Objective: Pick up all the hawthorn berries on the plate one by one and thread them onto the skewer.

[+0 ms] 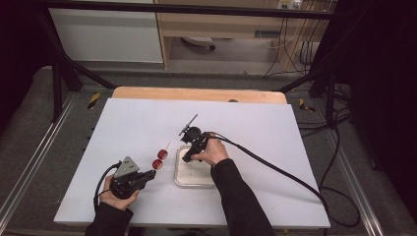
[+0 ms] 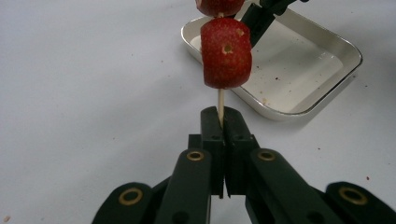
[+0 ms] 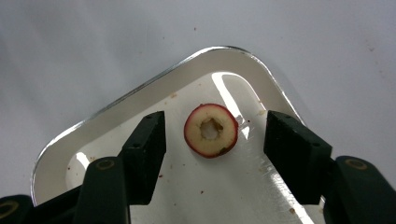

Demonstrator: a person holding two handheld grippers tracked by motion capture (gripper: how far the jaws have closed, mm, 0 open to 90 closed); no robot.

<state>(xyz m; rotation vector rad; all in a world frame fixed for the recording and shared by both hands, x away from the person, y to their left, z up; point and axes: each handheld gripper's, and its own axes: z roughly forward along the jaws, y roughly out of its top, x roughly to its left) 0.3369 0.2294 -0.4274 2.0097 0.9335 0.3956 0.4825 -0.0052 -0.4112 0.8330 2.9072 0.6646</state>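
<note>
My left gripper (image 1: pixel 151 174) (image 2: pixel 221 116) is shut on the bare end of a thin wooden skewer (image 2: pixel 221 100). Two red, cored fruit pieces (image 1: pixel 160 160) are threaded on the skewer, the nearer one (image 2: pixel 226 52) just beyond the jaws and a second (image 2: pixel 219 5) farther up. To the right lies a shallow metal tray (image 1: pixel 192 181) (image 3: pixel 140 88). My right gripper (image 1: pixel 188 158) (image 3: pixel 217 135) reaches into the tray with its jaws open. A red-skinned fruit ring (image 3: pixel 211 147) with a hollow core lies flat between them, touched by neither pad.
The white table top (image 1: pixel 255 147) has open room around the tray. A wooden strip (image 1: pixel 196 94) runs along its far edge. The right gripper's black cable (image 1: pixel 275 169) trails off to the right. Black frame bars (image 1: pixel 64 73) stand beyond the table.
</note>
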